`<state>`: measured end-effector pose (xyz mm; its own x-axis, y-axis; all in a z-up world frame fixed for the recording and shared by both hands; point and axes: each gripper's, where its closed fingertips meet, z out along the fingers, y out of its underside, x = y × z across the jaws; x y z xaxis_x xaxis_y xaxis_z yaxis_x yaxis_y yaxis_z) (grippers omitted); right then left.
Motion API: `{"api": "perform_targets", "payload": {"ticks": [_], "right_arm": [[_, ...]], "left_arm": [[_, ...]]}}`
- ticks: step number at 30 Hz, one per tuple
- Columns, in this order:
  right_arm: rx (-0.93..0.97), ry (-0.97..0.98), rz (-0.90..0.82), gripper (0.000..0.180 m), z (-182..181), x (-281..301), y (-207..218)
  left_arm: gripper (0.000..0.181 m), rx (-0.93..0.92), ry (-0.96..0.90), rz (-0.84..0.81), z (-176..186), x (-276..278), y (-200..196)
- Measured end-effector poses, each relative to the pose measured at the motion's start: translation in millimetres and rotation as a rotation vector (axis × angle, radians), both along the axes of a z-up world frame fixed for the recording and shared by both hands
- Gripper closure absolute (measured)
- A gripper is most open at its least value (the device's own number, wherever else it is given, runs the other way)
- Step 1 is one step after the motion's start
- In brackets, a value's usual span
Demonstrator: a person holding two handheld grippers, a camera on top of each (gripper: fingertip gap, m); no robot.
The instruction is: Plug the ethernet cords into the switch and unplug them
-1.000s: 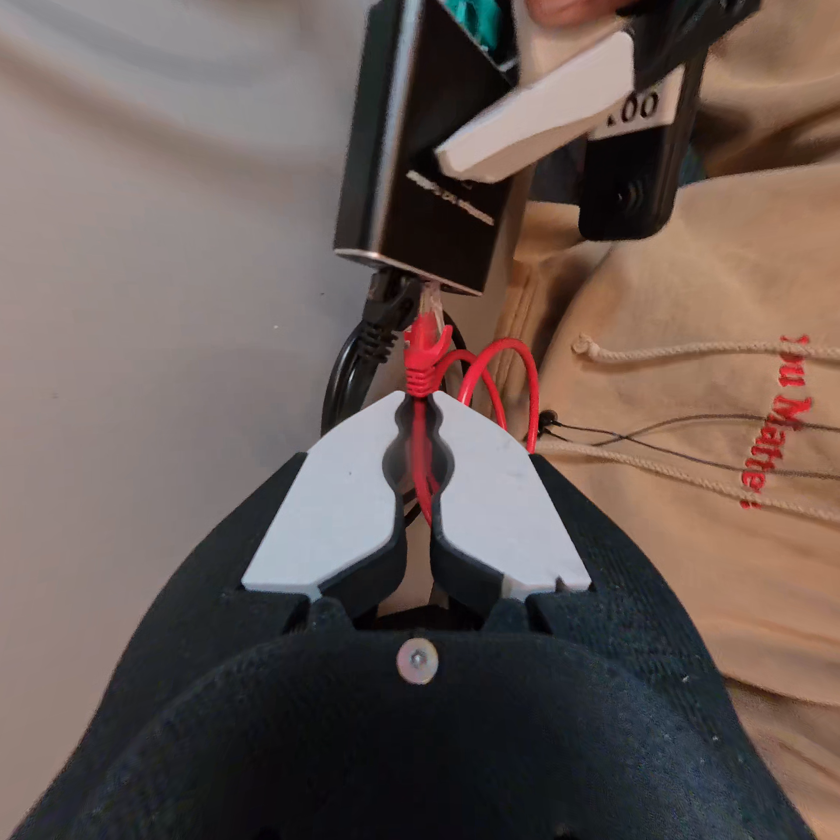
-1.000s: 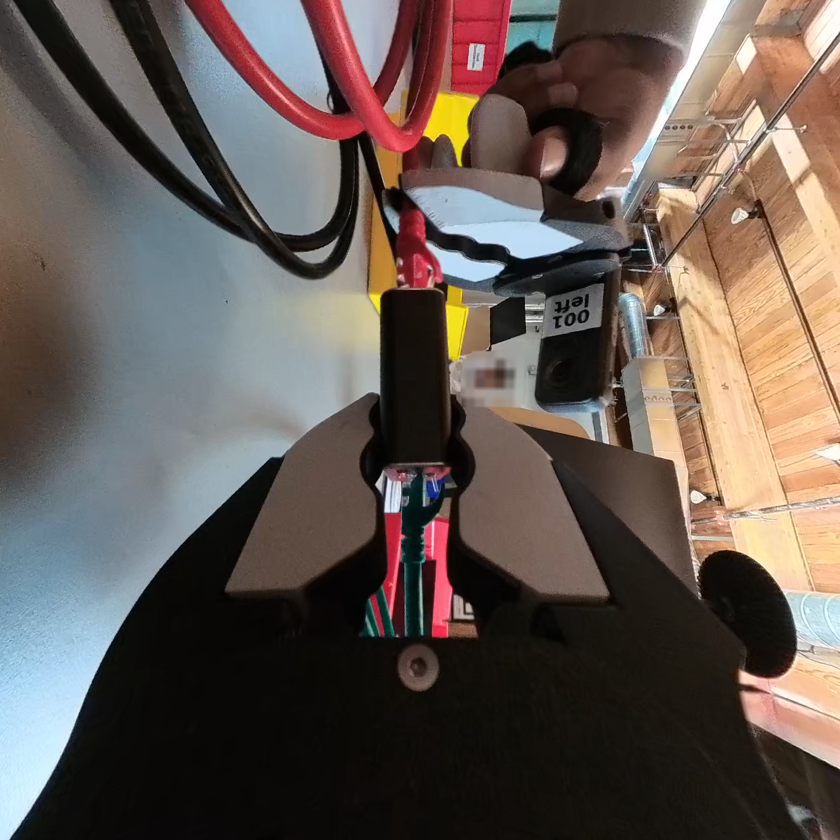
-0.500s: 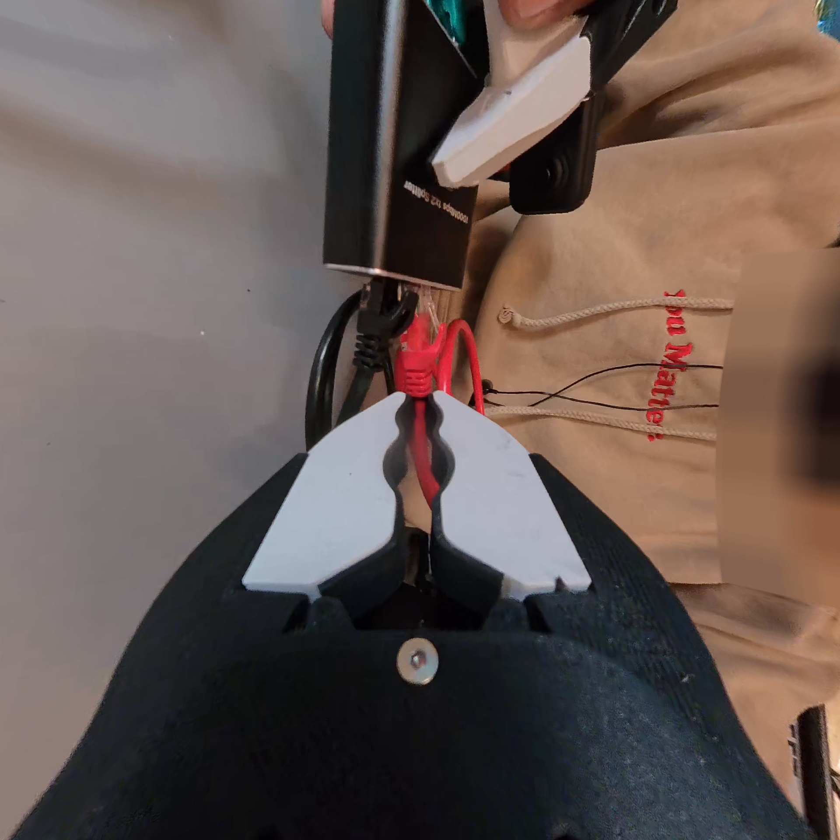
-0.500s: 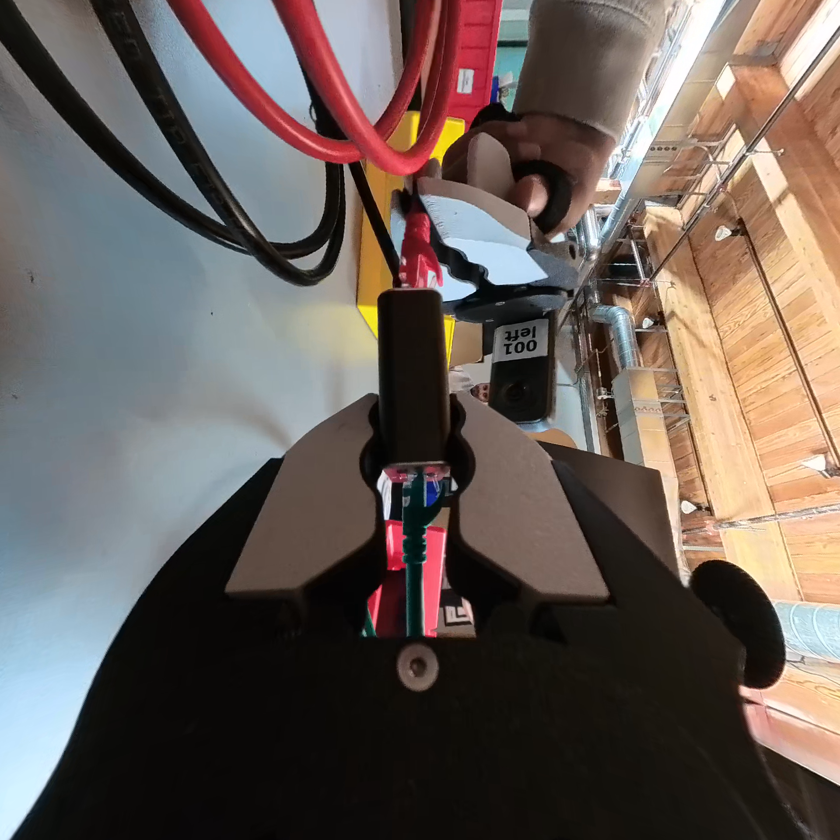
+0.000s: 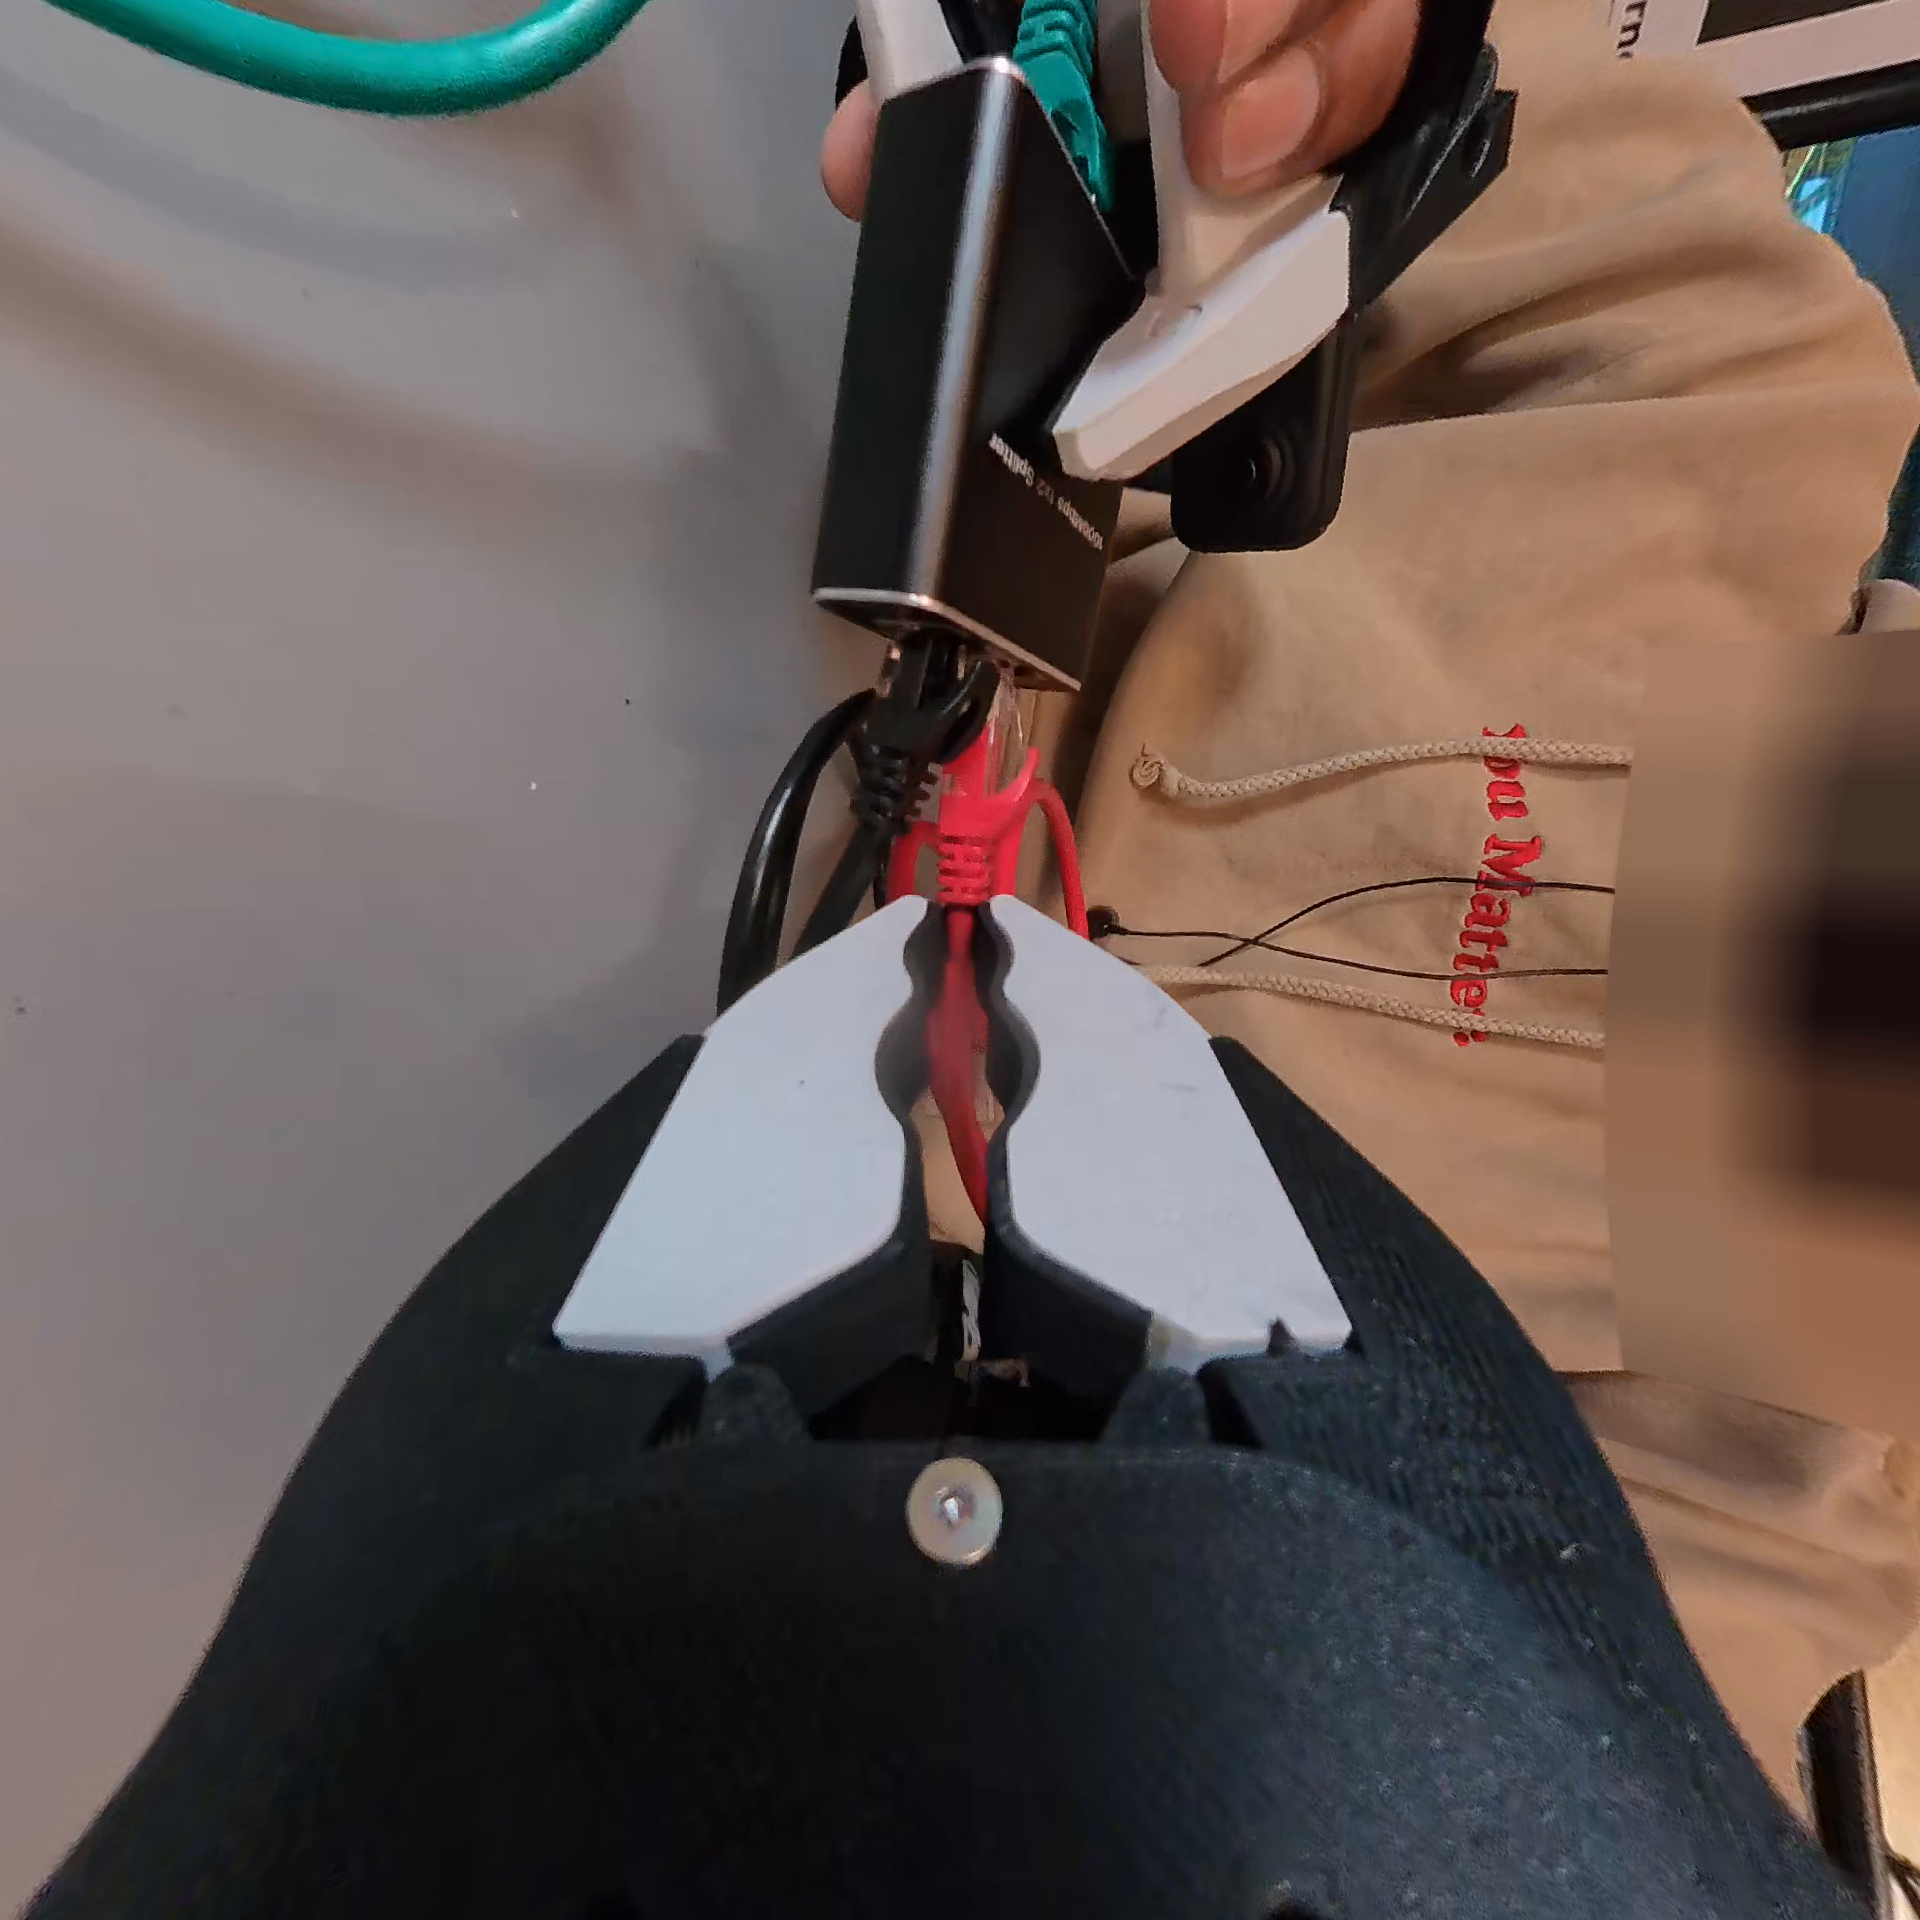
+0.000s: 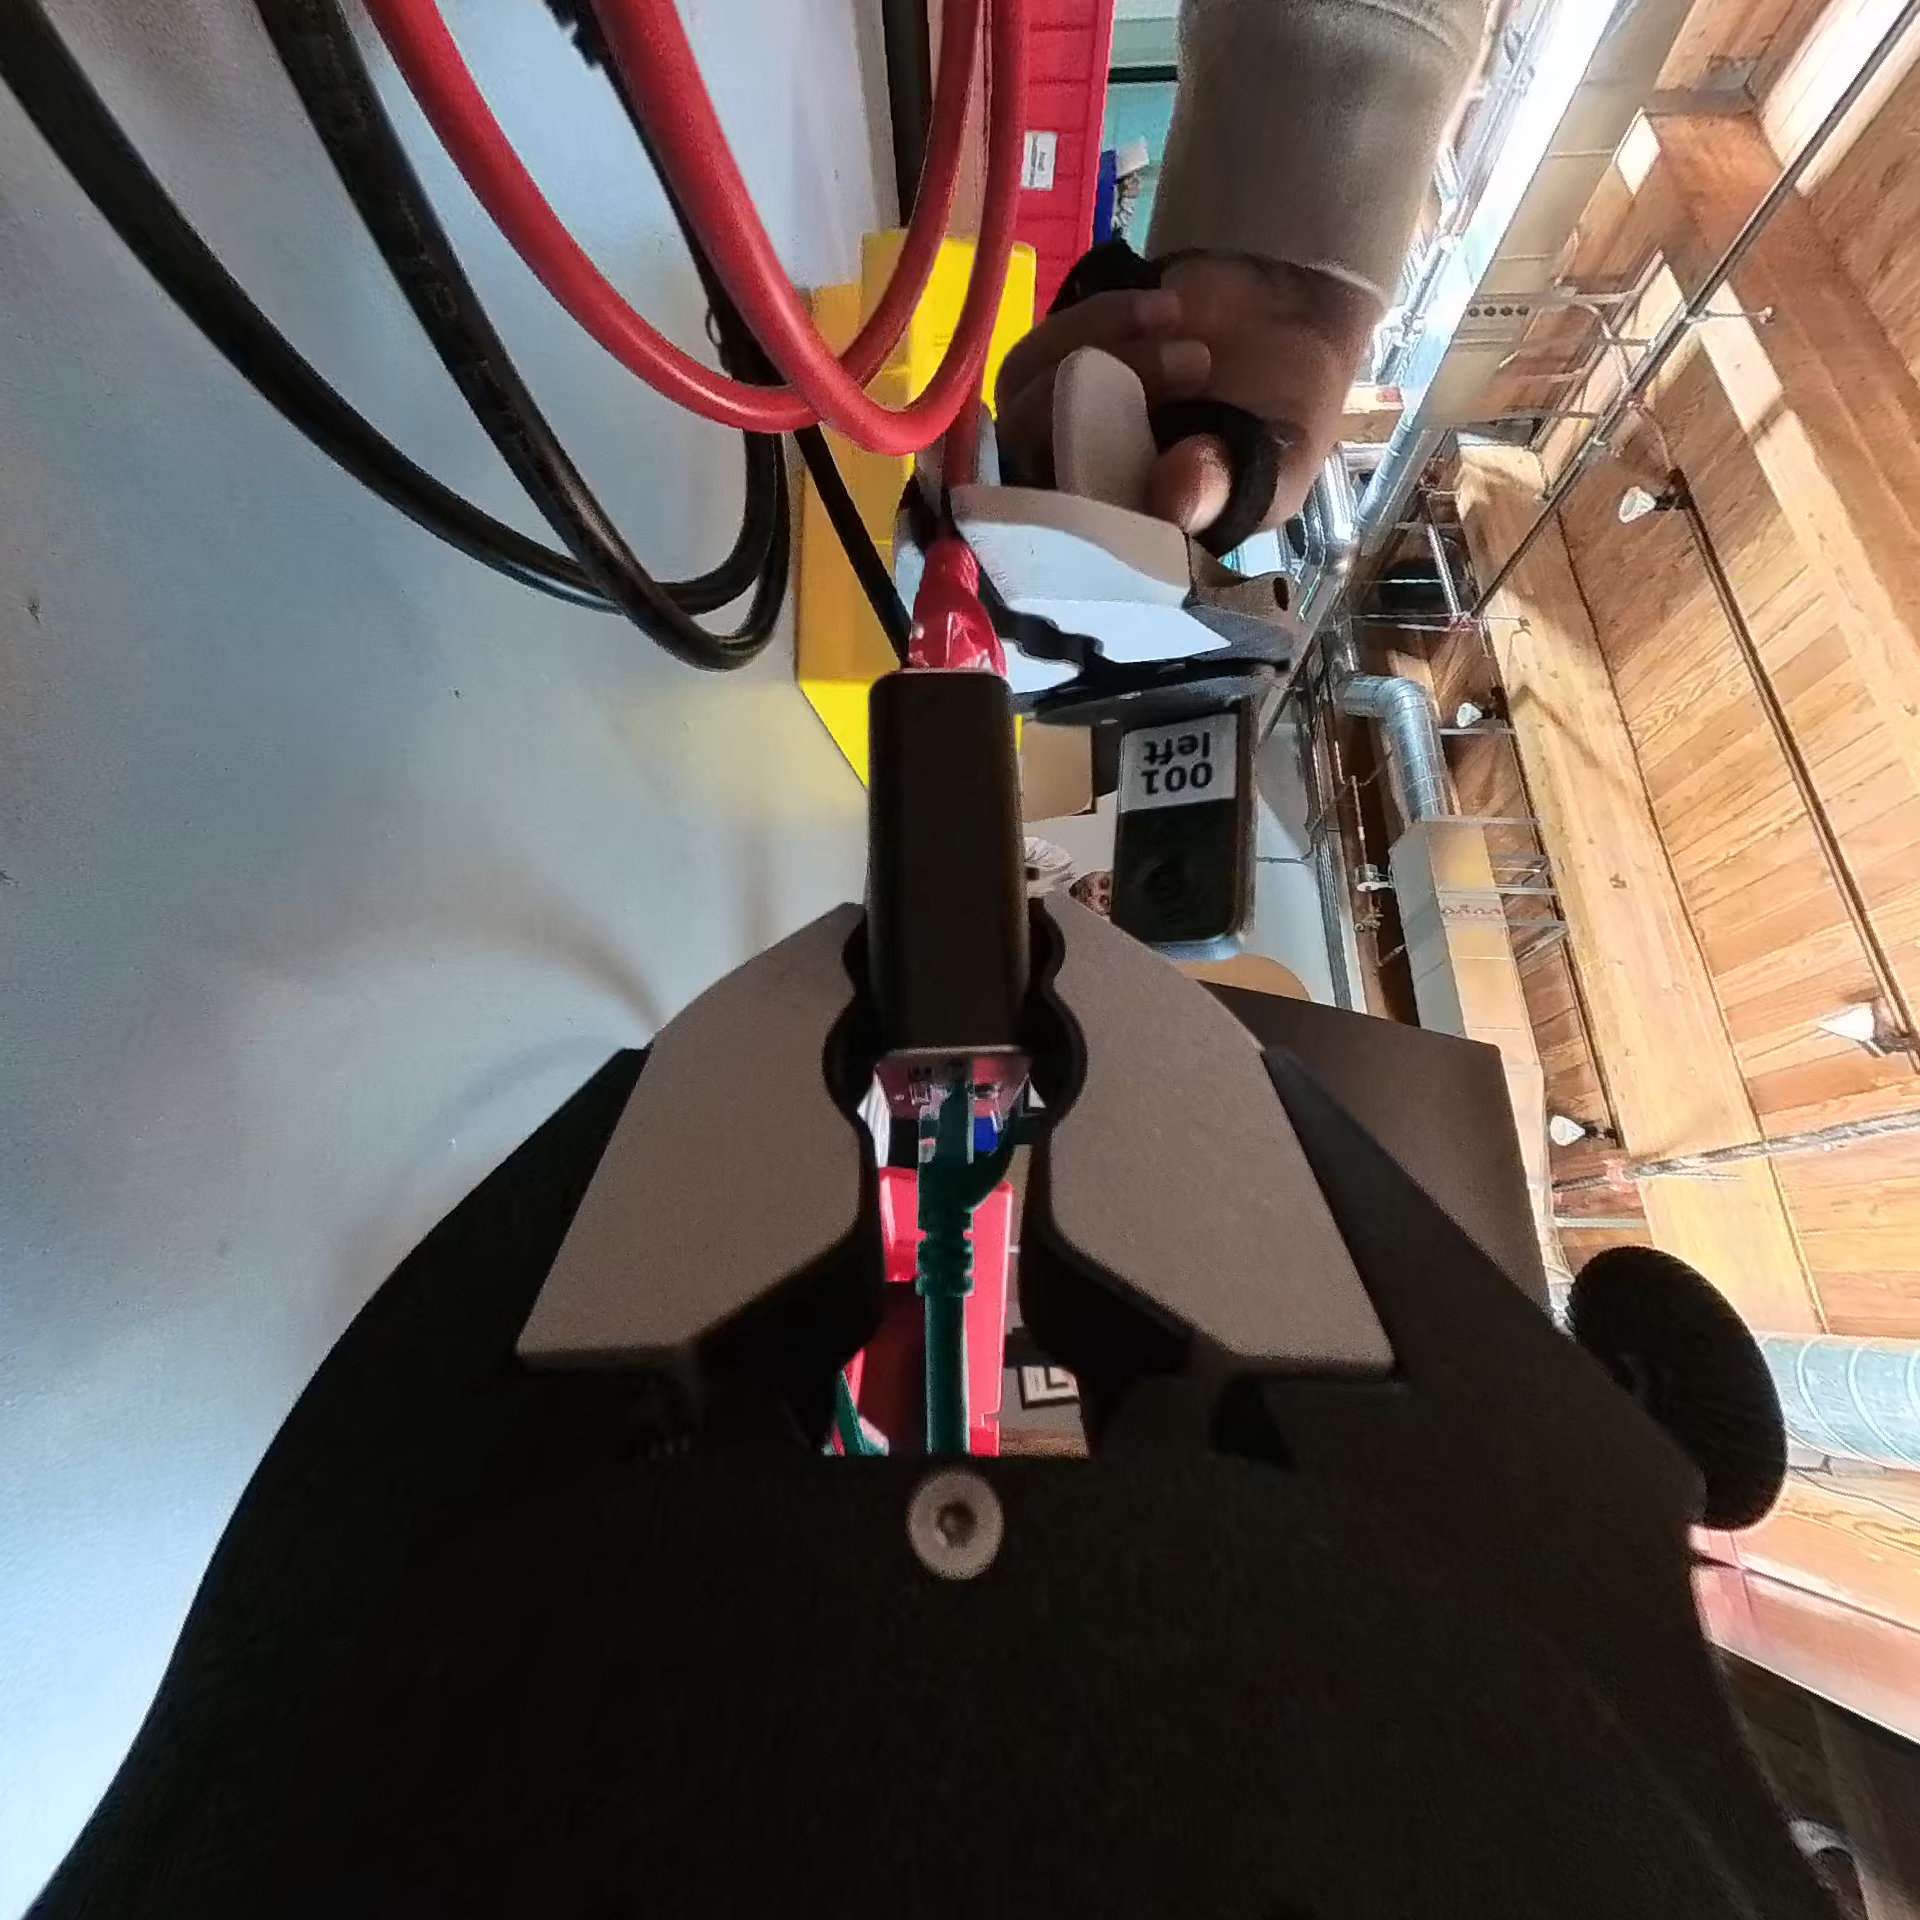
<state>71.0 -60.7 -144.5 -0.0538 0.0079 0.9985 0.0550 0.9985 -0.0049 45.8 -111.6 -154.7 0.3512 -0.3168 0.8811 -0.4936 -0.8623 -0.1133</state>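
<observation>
Right wrist view | pale tabletop point(image 6: 312, 935) | yellow bin point(image 6: 914, 343) | wood-plank ceiling point(image 6: 1714, 727)

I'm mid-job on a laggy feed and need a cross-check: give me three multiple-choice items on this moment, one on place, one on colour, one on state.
1. Where does the green cord enter the switch?
A. The end between the right gripper's fingers
B. The end by the red cord
C. Nowhere

2. Which colour is the cord plugged in beside the red cord?
A. Yellow
B. Black
C. White

3. How is the left gripper?
A. Wide open
B. Shut on the switch
C. Shut on the red cord

Answers: 1 A, the green plug sits between the right gripper fingers. 2 B, the black cord adjoins it. 3 C, its fingers pinch the red cord.
</observation>
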Motion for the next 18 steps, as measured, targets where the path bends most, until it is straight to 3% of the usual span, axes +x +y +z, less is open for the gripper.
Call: {"api": "perform_targets", "payload": {"ticks": [9, 15, 18], "right_arm": [[0.014, 0.006, 0.007, 0.153, -2.1, -2.1, -3.3], [0.016, 0.033, -0.024, 0.153, 3.3, -1.6, 3.2], [0.028, 0.046, -0.049, 0.152, 6.6, -1.5, 6.8]], "left_arm": [[0.176, -0.059, -0.091, 0.049, 3.5, 6.7, -10.5], [0.176, -0.116, -0.272, 0.214, 13.5, 9.2, -3.0], [0.176, -0.132, -0.385, 0.376, 14.4, 4.0, 8.2]]}}
